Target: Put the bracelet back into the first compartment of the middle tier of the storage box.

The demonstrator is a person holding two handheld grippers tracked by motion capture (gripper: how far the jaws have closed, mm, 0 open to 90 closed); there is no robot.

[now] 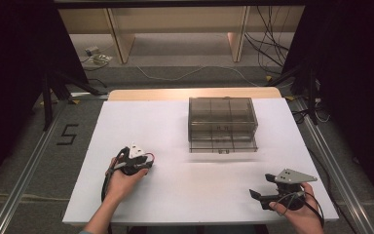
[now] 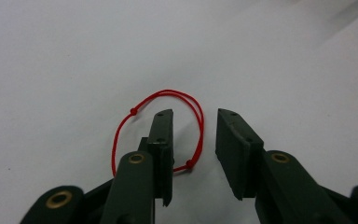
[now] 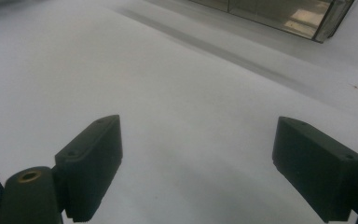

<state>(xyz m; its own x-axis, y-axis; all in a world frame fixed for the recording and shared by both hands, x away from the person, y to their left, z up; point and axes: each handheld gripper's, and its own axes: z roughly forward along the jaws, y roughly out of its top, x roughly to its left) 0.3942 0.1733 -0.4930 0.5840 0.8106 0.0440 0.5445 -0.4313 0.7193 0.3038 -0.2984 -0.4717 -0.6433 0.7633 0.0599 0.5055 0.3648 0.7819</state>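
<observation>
Near the front-left corner of the tabletop: the left gripper, tipped down over the white tabletop.
Left jaws: partly closed, a narrow gap between them, with nothing pinched yet.
Red string loop: flat on the tabletop, right under the left jaws; in the left gripper view one jaw stands inside the loop and the other just outside it.
Strand to catch: the loop's right-hand side runs through the gap, nearer the inside jaw, so closing further should trap it.
Long axis of the loop: roughly along the jaws' own direction, the far curve just past the tips.
Knots on the string: one small bead-like knot on the left side, one low beside the inside jaw.
Clear plastic box: toward the back edge, right of centre, well apart from both grippers.
Front-right corner: the right gripper, jaws wide and empty.
Nearer hand: the left, by far.
</observation>
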